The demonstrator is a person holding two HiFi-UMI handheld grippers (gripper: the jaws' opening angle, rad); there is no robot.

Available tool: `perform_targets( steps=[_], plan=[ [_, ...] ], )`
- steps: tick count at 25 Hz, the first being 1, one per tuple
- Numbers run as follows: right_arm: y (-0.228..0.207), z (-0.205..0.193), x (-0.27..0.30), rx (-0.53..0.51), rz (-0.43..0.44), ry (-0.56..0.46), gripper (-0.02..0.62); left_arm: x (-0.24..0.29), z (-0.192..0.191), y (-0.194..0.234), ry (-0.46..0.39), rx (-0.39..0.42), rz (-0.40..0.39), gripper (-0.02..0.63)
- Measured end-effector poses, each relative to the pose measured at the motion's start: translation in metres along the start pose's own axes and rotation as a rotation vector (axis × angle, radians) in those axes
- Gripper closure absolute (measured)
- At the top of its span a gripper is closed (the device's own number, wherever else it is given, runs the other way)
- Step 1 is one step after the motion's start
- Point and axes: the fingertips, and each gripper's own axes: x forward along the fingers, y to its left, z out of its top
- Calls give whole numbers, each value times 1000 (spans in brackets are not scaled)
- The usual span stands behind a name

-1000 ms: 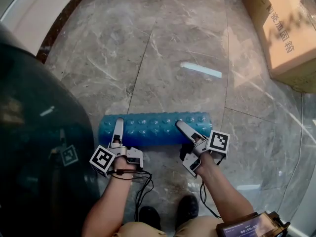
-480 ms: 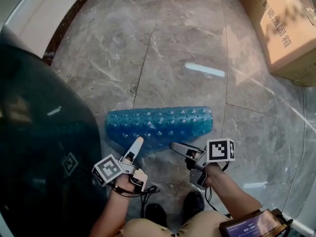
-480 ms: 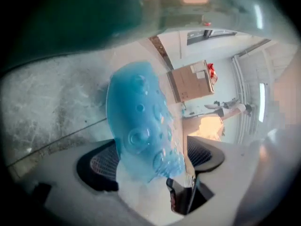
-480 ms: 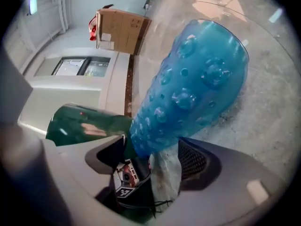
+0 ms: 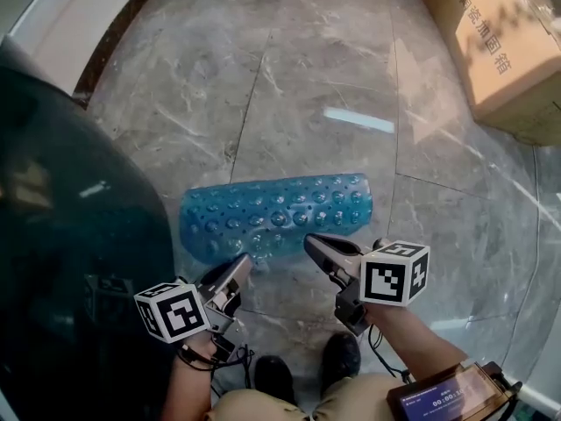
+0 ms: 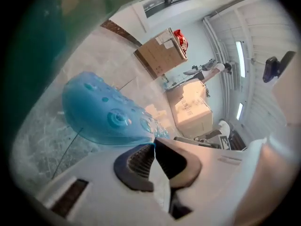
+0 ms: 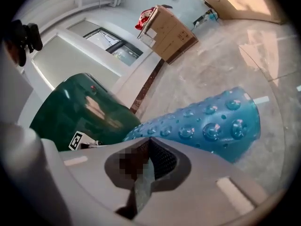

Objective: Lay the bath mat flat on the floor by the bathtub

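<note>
A translucent blue bath mat (image 5: 276, 216) with round suction bumps lies partly spread on the marble floor, just right of the dark green bathtub (image 5: 70, 235). My left gripper (image 5: 241, 263) is at the mat's near left edge, jaws closed with a sliver of blue edge pinched at the tips (image 6: 154, 144). My right gripper (image 5: 311, 240) is at the near edge toward the middle, with a strip of mat showing between its closed jaws (image 7: 146, 142). In the right gripper view the mat (image 7: 207, 124) curves up off the floor; in the left gripper view the mat (image 6: 103, 112) bulges ahead of the jaws.
A large cardboard box (image 5: 500, 42) stands at the far right, and more boxes (image 6: 162, 51) stand along the far wall. My shoes (image 5: 272, 377) are just behind the grippers. A dark skirting strip (image 5: 114, 42) runs along the far left.
The mat went from a tight roll to a wider, partly unrolled sheet. Both grippers drew back toward me, and their jaws closed on its near edge.
</note>
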Motion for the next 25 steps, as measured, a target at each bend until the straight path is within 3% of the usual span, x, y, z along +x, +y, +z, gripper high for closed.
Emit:
perform_targets(
  steps=[4, 7, 11, 13, 17, 20, 22, 25],
  plan=[
    [-7, 12, 0, 7, -18, -3, 592, 3, 3, 6, -50, -62, 2, 594],
    [-4, -1, -2, -40, -8, 12, 592, 0, 4, 14, -84, -120, 17, 594],
    [-8, -21, -5, -73, -11, 52, 592, 6, 8, 14, -92, -129, 9, 594],
    [-9, -33, -1, -85, -10, 104, 592, 3, 5, 23, -89, -143, 42, 594],
    [-15, -53, 8, -75, -23, 175, 592, 12, 0, 13, -131, -295, -71, 594],
    [-8, -47, 1, -123, -4, 136, 592, 7, -10, 35, -70, -200, 35, 594],
    [2, -29, -7, -177, 21, 77, 592, 10, -15, 39, -50, -187, 19, 594],
    [4, 3, -14, -225, 13, -6, 592, 17, -32, 41, 7, -229, -32, 584]
  ],
)
